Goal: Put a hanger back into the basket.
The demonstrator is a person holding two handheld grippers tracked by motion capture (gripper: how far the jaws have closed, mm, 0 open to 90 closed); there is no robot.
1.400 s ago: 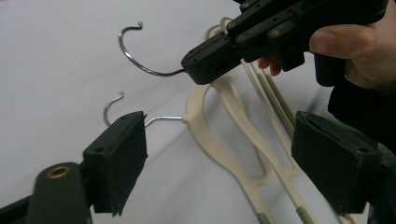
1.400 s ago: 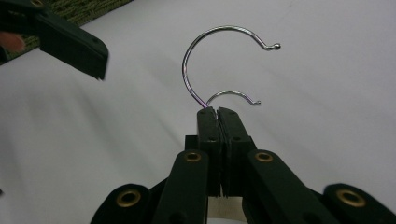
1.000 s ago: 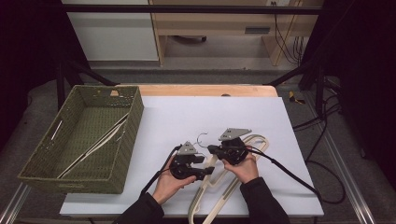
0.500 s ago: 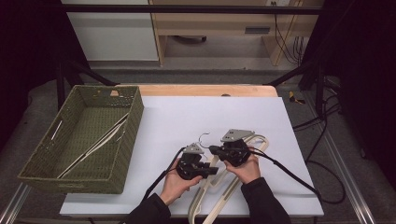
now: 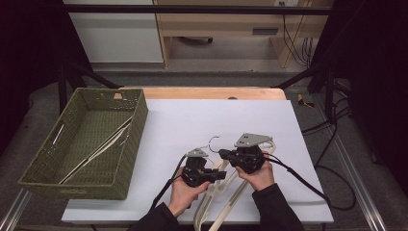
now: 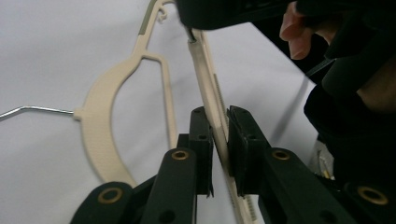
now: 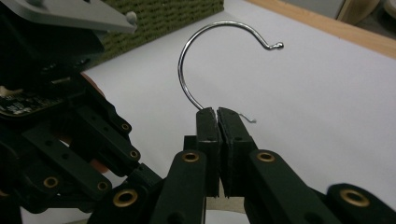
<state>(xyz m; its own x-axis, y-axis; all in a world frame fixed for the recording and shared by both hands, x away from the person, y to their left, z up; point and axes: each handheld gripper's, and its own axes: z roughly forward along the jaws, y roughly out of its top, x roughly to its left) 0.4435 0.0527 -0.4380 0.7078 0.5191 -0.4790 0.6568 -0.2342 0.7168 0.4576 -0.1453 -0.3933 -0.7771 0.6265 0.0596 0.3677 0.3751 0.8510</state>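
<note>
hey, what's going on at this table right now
A person works two hand-held grippers on a cream plastic hanger near the table's front edge. The right gripper is shut on its metal hook. The left gripper has just been closing on the hanger's bar. More hangers lie in the green woven basket at left.

Even overhead light leaves the white tabletop (image 5: 192, 125) bright while the room around it sinks into near black. Shadows fall soft (no hard edges anywhere). Both close-up views are grainy, their nearest black parts blurred; the metal hook (image 7: 205, 56) glints.
</note>
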